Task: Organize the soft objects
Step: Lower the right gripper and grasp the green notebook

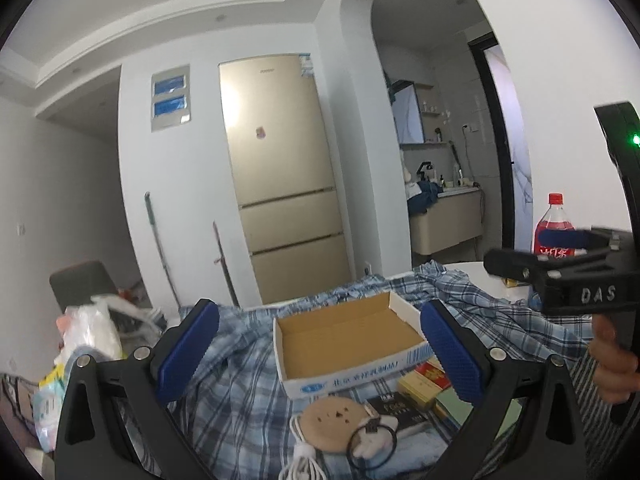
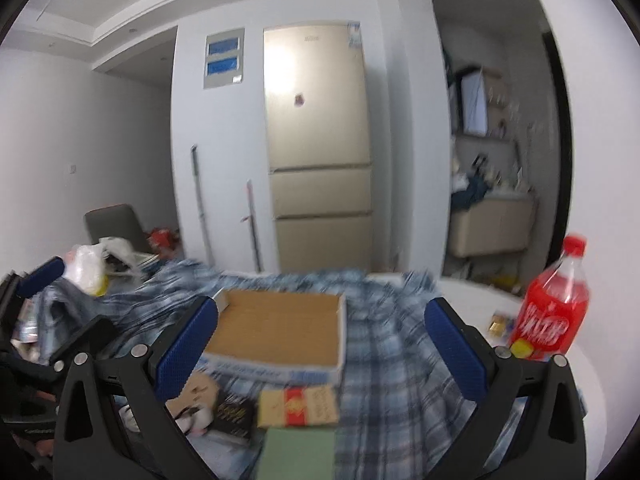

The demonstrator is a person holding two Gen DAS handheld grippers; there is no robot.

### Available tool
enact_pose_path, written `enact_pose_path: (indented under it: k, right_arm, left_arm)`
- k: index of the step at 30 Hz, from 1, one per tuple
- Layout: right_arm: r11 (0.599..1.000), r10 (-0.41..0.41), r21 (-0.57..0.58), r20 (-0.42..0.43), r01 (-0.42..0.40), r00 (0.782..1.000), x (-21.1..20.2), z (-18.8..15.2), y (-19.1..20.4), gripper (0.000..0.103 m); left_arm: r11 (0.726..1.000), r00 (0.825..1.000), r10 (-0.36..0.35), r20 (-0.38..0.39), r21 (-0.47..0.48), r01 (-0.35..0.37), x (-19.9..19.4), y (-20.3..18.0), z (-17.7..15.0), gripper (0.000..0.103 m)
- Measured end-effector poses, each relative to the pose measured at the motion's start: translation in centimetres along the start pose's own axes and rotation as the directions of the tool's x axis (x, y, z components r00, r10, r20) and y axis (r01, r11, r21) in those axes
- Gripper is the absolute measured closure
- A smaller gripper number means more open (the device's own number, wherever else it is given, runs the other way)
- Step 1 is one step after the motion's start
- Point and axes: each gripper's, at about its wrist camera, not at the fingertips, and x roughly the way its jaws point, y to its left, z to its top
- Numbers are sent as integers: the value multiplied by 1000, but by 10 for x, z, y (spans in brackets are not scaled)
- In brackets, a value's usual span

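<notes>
A blue plaid cloth [image 1: 240, 380] covers the table; it also shows in the right wrist view [image 2: 384, 344]. An open, empty cardboard box [image 1: 344, 336] sits on it, also seen in the right wrist view [image 2: 280, 332]. In front of it lie a round tan plush [image 1: 332, 420] with a small white plush and black ring [image 1: 374, 440], a white cable [image 1: 304, 456], and small packs [image 1: 420, 384]. My left gripper [image 1: 320, 360] is open and empty above them. My right gripper [image 2: 320, 356] is open and empty; its body shows at the right of the left wrist view [image 1: 560, 280].
A red soda bottle [image 2: 554, 312] stands on the white table at the right. Plastic bags [image 1: 88, 332] and a chair are at the left. A beige fridge [image 1: 280, 180] stands behind. A red-and-tan pack [image 2: 298, 406], a black pack and a green pad [image 2: 296, 452] lie near the box.
</notes>
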Motion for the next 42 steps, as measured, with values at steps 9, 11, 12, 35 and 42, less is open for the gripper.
enact_pose_path:
  k: [9,11,12,35,42]
  right_arm:
    - [999,-23,-50,-139,17,990,9,-26,8,1]
    - [998,-29,-55,-179,20,983,17,-32,8,1]
    - [998,-28,-53,-201,18,979,22,-36,7,1]
    - [999,-28,-37,-662,4,749,107,-105,4,17]
    - [999,-24,-33,-644,4,765,99,-104,3,34]
  left_arm:
    - [998,993,-7,-115,-64,0,14,2,-24,4]
    - [997,990,22,-142,-69,-32,24,4,-34,6]
    - [997,988,19,-154,-77,-31,28,6,-38,7]
    - [972,975,2,-224,-230,-55,49,38,-61,7]
    - [976,976,13,-216,-208,-59,49,32,-59,7]
